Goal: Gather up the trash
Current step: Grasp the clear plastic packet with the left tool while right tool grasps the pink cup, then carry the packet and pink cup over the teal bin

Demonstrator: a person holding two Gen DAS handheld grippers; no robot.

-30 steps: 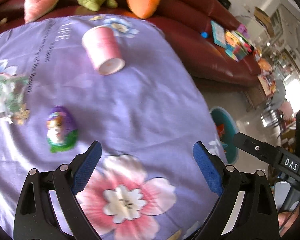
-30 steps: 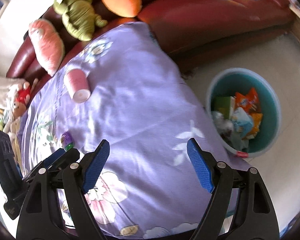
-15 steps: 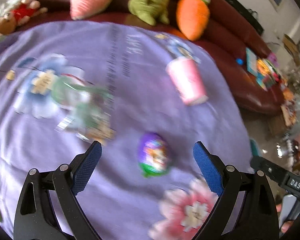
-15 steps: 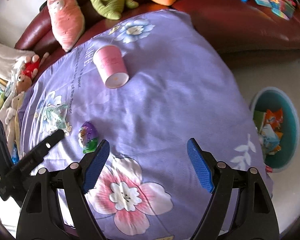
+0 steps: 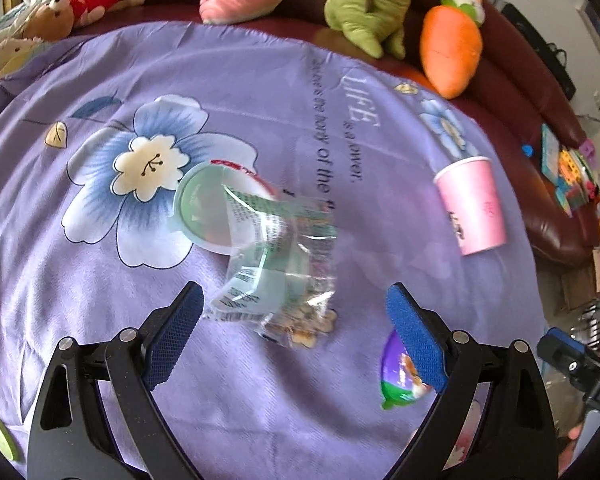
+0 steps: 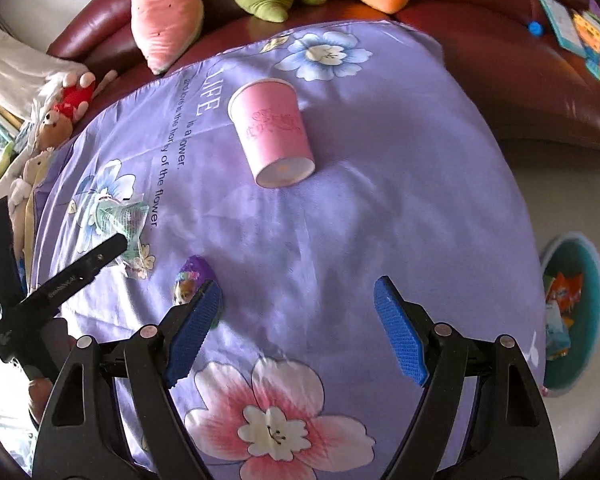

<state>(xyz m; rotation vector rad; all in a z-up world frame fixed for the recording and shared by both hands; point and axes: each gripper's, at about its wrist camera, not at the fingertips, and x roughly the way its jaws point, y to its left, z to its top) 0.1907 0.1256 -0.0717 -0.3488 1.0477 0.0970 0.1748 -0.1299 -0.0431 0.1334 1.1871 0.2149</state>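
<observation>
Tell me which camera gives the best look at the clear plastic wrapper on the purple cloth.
The left wrist view: the clear plastic wrapper lies large and central just ahead of the open left gripper, print and crumples visible. In the right wrist view it is small, at the far left, partly hidden by the other gripper's finger.

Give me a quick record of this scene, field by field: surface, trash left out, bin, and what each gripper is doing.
surface: purple floral cloth
trash on cloth: pink cup on its side; clear wrapper; purple egg
bin: teal bin on the floor, off the cloth's edge, already holding wrappers
left gripper: open, empty, above the near end of the wrapper
right gripper: open, empty, over bare cloth, egg by one finger
backdrop: red sofa with plush toys
</observation>
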